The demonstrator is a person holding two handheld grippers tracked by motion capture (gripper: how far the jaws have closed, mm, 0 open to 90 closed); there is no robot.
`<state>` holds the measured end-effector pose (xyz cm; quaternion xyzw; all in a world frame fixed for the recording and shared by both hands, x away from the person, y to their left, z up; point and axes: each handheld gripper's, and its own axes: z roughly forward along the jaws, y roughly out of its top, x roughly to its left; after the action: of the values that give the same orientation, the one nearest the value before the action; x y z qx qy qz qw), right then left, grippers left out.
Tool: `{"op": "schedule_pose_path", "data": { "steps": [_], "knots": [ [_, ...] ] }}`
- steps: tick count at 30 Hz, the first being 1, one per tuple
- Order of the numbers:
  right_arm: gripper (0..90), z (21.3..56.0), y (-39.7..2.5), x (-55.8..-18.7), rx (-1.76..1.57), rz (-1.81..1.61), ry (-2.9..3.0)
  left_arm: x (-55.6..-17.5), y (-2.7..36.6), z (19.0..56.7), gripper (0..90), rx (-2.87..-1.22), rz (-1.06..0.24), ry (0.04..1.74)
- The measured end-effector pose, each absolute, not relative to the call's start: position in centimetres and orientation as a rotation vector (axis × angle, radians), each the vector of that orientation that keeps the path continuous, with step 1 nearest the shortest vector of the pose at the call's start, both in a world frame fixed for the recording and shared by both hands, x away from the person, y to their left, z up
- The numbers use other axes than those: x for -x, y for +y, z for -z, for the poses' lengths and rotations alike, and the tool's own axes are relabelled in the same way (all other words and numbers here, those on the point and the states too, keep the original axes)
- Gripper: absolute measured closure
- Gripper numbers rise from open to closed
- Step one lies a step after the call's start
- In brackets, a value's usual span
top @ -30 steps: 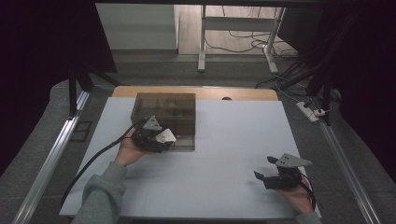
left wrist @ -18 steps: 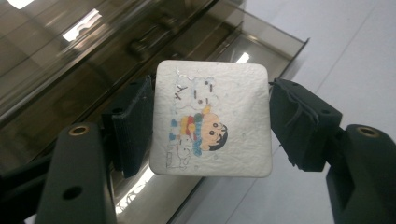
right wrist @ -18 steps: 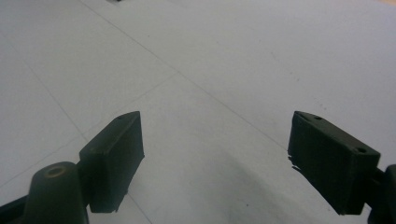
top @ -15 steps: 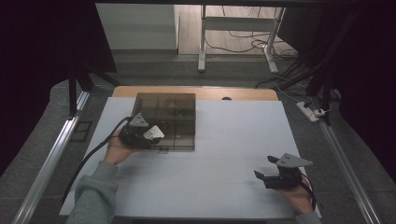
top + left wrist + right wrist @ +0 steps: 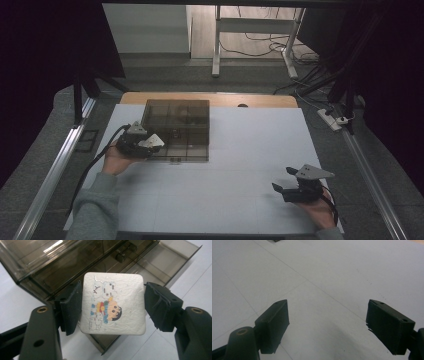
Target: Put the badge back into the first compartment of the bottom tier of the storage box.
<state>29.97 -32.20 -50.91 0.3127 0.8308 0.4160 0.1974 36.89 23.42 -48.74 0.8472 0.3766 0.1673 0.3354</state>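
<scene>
The white square tile (image 5: 113, 303), printed with a cartoon boy and a pale bear-like figure, sits between the 2 jaws of my left gripper (image 5: 113, 307). In the left gripper view the pad (image 5: 72, 306) on one side presses against its edge, and the pad on the other side stands right at the opposite edge, so I am pinching it across its width. Its printed face is turned toward that gripper's camera. Behind the tile lies the smoky brown clear box (image 5: 82, 265), with its hinged lid lying open and a small latch showing near the top.

In the high view my left gripper (image 5: 145, 142) sits at the left front edge of the box (image 5: 177, 127), on the white table cover (image 5: 240, 150), with its cable (image 5: 95, 165) trailing back past my sleeve (image 5: 95, 210).

My right gripper (image 5: 285, 180) rests near the right front corner of the cover, well apart from the box. In the right gripper view its 2 jaws are spread wide over bare white surface, with nothing between them.
</scene>
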Motion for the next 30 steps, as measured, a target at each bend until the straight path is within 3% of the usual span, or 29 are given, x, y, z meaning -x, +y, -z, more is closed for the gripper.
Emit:
{"op": "schedule_pose_path", "data": {
  "steps": [8,14,30],
  "knots": [
    [18.3,50.9,-32.2,-30.0,-0.875,-1.167,2.324,-37.1,23.3,49.1,31.7,-2.206,-0.461,0.991],
    [18.3,50.9,-32.2,-30.0,-0.876,-1.174,2.323,-37.2,23.3,49.3,24.2,-2.197,-0.429,1.016],
    [18.2,50.9,-32.3,-29.9,-0.877,-1.175,2.319,-35.4,23.9,49.5,25.7,-2.149,-0.391,1.035]
  ]
}}
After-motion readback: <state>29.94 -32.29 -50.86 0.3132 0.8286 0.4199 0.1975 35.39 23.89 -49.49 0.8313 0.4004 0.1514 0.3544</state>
